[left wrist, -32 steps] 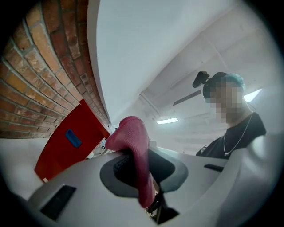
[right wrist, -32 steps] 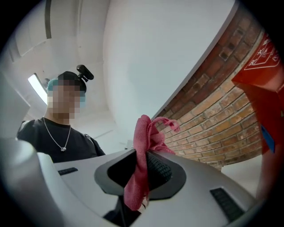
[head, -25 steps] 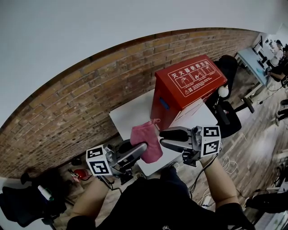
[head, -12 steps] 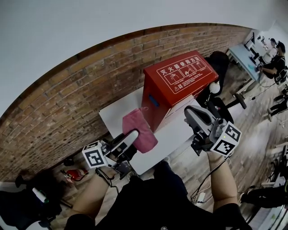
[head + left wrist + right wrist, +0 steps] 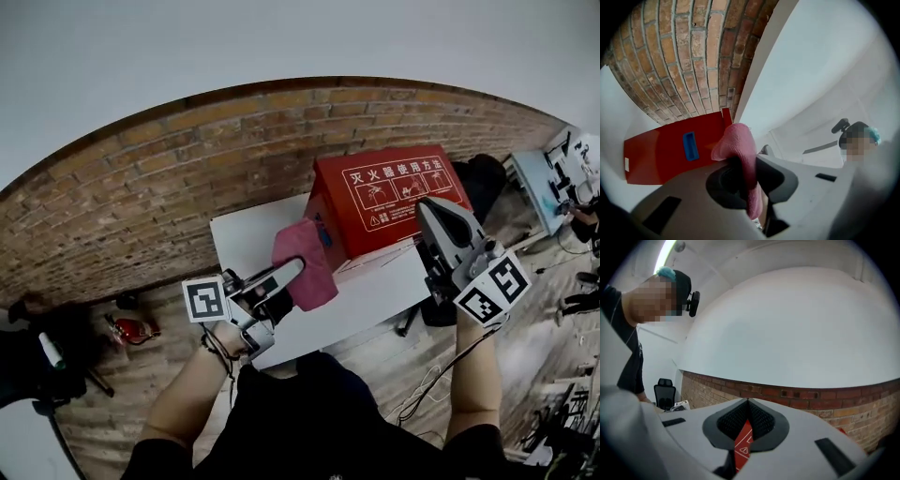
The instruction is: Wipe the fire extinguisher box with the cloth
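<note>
**Cloth gripped at the box's left side, right hand-held gripper empty**

Brick wall (image 5: 187, 187) curves across the back of the head view, with a white surface (image 5: 248, 234) pushed up against it and wood floor around. On that surface, toward 1 o'clock from the middle of the view, stands the red fire extinguisher box (image 5: 394, 197), its top face carrying a white-printed instruction label and its left side face a blue recessed handle (image 5: 690, 146).

At the box's 8 o'clock, the left hand-held gripper (image 5: 292, 268) has its jaws clamped on the pink cloth (image 5: 305, 258). The cloth is pinched between the pads, with a rounded bunch sticking out past the tips and a tail hanging below. The bunch sits just beside the box's lower left corner; whether it touches the red panel cannot be told.

The right hand-held gripper (image 5: 429, 211) is raised at the box's 4 o'clock, in front of its right end, pointing toward the wall. Its jaws are drawn together with nothing between them; only a thin slit shows a sliver of the red box beyond.

A dark office chair (image 5: 483, 173) stands at the box's 3 o'clock.
</note>
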Available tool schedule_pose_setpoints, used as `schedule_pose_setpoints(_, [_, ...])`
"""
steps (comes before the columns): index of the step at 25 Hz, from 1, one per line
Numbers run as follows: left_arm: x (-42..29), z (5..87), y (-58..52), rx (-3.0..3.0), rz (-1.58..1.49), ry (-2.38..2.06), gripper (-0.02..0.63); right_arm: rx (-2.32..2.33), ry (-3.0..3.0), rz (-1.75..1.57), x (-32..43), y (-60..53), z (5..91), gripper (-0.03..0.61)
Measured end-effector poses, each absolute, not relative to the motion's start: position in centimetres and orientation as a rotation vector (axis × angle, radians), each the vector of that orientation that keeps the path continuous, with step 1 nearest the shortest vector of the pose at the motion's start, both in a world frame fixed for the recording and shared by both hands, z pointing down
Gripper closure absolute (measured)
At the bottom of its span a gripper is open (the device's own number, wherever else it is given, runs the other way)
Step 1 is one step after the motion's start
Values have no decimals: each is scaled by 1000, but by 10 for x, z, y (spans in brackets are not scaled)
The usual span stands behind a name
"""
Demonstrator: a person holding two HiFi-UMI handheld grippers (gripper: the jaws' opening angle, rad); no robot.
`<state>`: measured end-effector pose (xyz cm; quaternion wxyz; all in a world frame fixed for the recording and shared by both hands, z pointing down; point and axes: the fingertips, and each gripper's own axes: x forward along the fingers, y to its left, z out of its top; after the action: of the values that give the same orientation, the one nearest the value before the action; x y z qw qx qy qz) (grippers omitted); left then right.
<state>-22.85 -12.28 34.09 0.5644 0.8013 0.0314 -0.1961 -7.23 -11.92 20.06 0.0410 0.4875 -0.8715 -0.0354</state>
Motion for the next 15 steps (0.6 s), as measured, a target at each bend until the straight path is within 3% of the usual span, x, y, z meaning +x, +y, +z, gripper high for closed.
schedule_pose_setpoints(15, [-210,372,-186,1825,-486,-180,540,1087,-2327,-649,-74,-246,236,558])
